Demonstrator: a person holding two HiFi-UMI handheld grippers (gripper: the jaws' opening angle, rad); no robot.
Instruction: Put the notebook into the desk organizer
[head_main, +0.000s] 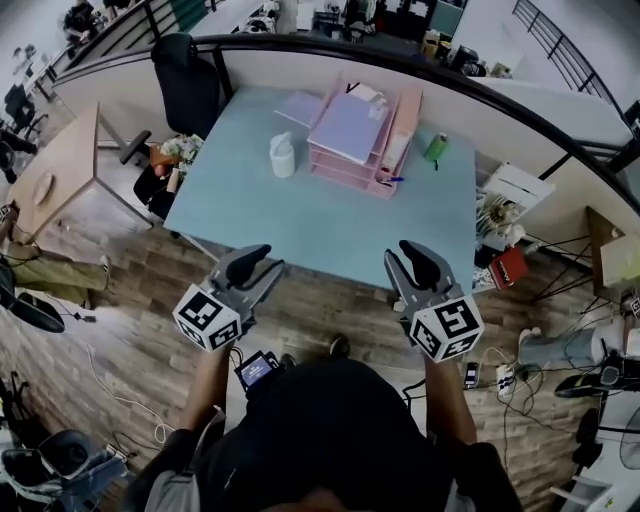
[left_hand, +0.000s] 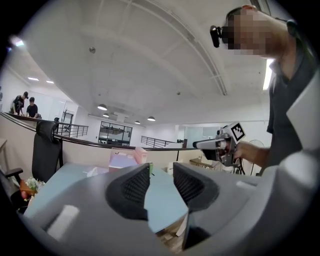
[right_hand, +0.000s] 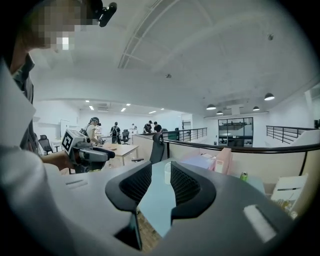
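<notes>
Left gripper (head_main: 264, 262), right gripper (head_main: 403, 253) slightly apart, empty (notebook (head_main: 299, 107) beside desk organizer (head_main: 388, 152): head view only).

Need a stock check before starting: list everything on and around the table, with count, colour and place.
table: one, light blue, centre.
desk organizer: one, pink, table's far side.
notebook: one, lavender, flat, left of organizer.
pad: one, lavender, atop organizer.
container: one, white, nearer-left of organizer.
can: one, green, right of organizer.
pen: one, blue, organizer's near-right corner.
office chair: one, black, table's far-left corner.
left gripper: one, grey, near edge, jaws apart, empty.
right gripper: one, grey, near edge, jaws apart, empty.
</notes>
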